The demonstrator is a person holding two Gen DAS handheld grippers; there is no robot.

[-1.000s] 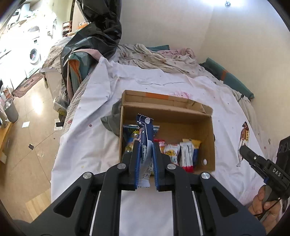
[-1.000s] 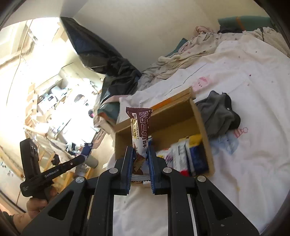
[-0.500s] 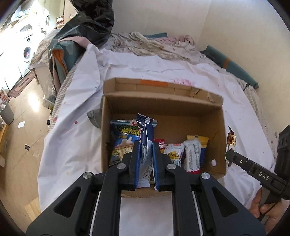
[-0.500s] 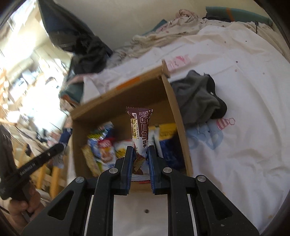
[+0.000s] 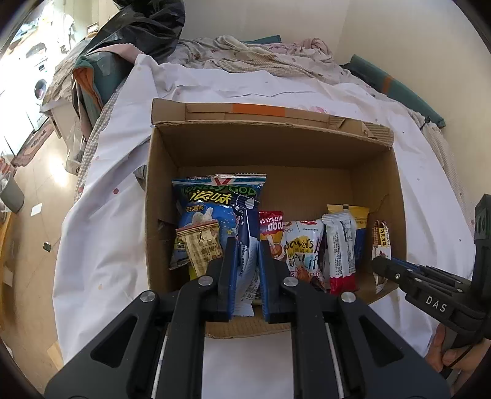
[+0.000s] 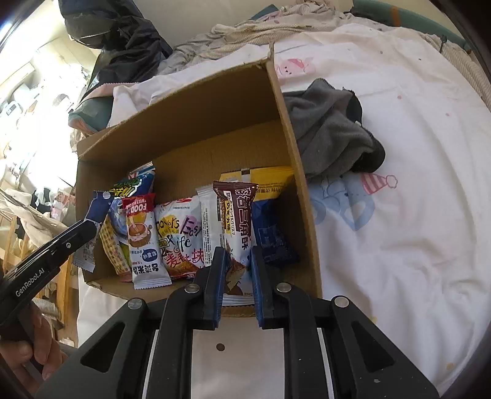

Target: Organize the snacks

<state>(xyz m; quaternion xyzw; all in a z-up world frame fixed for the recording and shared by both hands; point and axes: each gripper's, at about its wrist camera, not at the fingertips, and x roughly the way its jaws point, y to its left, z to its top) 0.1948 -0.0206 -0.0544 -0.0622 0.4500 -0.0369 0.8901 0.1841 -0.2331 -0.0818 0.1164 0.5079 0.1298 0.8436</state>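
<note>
An open cardboard box sits on a white bedsheet and holds a row of upright snack packets. My left gripper is shut on a dark blue snack packet and holds it inside the box, between a blue chip bag and a red-topped rice cake packet. My right gripper is shut on a brown chocolate wafer packet and holds it inside the box, next to a yellow and blue packet by the right wall. Each gripper shows in the other's view.
A grey cloth lies against the box's right outer wall. Crumpled bedding and a black bag lie behind the box. The bed's left edge drops to the floor. A teal pillow lies by the wall.
Both grippers have moved forward and down, from above the near edge into the box, each still holding its packet. The box looks much larger now.
</note>
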